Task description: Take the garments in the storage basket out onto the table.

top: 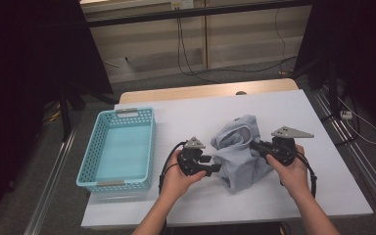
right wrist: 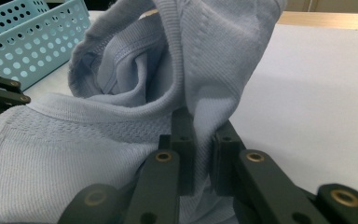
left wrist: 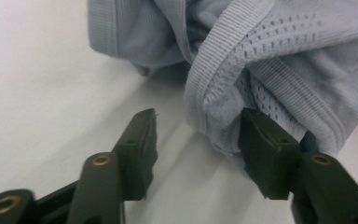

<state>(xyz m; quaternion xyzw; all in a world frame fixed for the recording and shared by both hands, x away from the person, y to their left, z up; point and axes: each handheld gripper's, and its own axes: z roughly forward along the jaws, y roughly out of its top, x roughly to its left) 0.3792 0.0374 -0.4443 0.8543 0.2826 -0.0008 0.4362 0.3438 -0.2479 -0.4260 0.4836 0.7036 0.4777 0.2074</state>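
A light blue knitted garment point(top: 240, 152) lies bunched in the middle of the white table. My right gripper point(top: 254, 146) comes in from the right and is shut on a raised fold of it; in the right gripper view the cloth point(right wrist: 121, 116) is pinched between the two jaws of that gripper point(right wrist: 205, 126). My left gripper point(top: 215, 169) sits low at the garment's left edge. In the left gripper view its jaws point(left wrist: 196, 126) stand apart, the right one against the ribbed hem point(left wrist: 279, 60), the left one over bare table.
A light blue perforated basket point(top: 120, 113) stands on the table's left side, with nothing in it; its corner point(right wrist: 28, 37) appears in the right gripper view. White table surface point(top: 200, 112) lies beyond the garment. Dark stands and cables flank the table.
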